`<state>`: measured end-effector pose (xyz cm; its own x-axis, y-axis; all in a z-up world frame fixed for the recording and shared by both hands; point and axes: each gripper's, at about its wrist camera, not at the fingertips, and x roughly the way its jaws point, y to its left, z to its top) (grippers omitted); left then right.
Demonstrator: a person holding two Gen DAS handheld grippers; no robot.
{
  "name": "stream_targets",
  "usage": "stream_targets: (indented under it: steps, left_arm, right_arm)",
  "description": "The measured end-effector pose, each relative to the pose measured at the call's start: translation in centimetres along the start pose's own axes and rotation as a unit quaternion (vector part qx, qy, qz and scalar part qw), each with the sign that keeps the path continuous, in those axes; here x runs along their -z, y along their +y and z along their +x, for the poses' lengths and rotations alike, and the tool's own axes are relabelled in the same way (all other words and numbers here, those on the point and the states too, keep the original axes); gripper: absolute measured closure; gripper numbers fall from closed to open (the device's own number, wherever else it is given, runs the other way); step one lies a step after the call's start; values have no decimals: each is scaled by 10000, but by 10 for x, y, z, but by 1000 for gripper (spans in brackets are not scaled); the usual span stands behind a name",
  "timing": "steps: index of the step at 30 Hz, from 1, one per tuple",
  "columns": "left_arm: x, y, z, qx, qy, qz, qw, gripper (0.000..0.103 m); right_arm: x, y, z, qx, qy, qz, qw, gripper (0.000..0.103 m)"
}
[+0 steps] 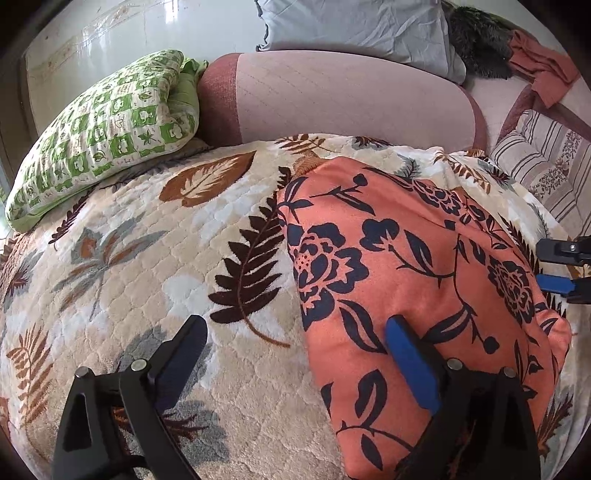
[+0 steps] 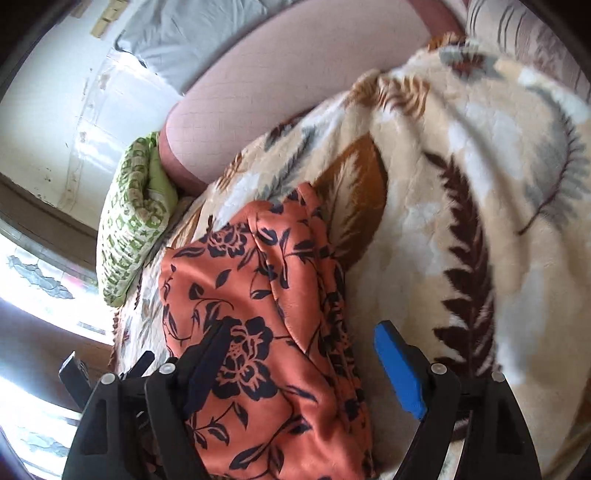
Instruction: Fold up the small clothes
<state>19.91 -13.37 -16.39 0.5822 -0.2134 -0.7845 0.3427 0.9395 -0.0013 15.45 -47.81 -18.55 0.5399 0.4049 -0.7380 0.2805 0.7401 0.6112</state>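
An orange garment with a dark floral print lies folded on a cream blanket with a leaf pattern. My left gripper is open wide at the garment's near left edge. Its blue-padded finger is over the cloth and its other finger is over the blanket. In the right wrist view the same garment runs up between the fingers of my right gripper, which is open with its pads apart from the cloth. The right gripper's tips also show at the garment's right edge.
A green checked pillow lies at the back left against a pink bolster. Behind it are a grey pillow, a dark furry thing and a rust cloth. A striped cushion sits at the right.
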Motion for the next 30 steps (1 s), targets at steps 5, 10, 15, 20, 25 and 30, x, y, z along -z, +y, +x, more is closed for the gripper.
stream_targets:
  steps: [5, 10, 15, 20, 25, 30]
  left_arm:
    - [-5, 7, 1, 318, 60, -93, 9994, 6]
    - [-11, 27, 0, 1532, 209, -674, 9857, 6]
    - [-12, 28, 4, 2227, 346, -817, 9709, 6]
    - [0, 13, 33, 2519, 1018, -927, 9579, 6]
    - [4, 4, 41, 2906, 1066, -1092, 9446, 6]
    - [2, -4, 39, 2845, 938, -1068, 9481, 9]
  right_arm:
    - [-4, -4, 14, -31, 128, -58, 9999, 20]
    - [-3, -14, 20, -31, 264, -52, 9996, 20]
    - [-2, -20, 23, -166, 370, 22, 9992, 20]
    - [3, -24, 41, -664, 681, 254, 9951, 20]
    - [11, -13, 58, -913, 725, 219, 9929, 20]
    - [17, -7, 62, -1147, 727, 260, 9904, 21]
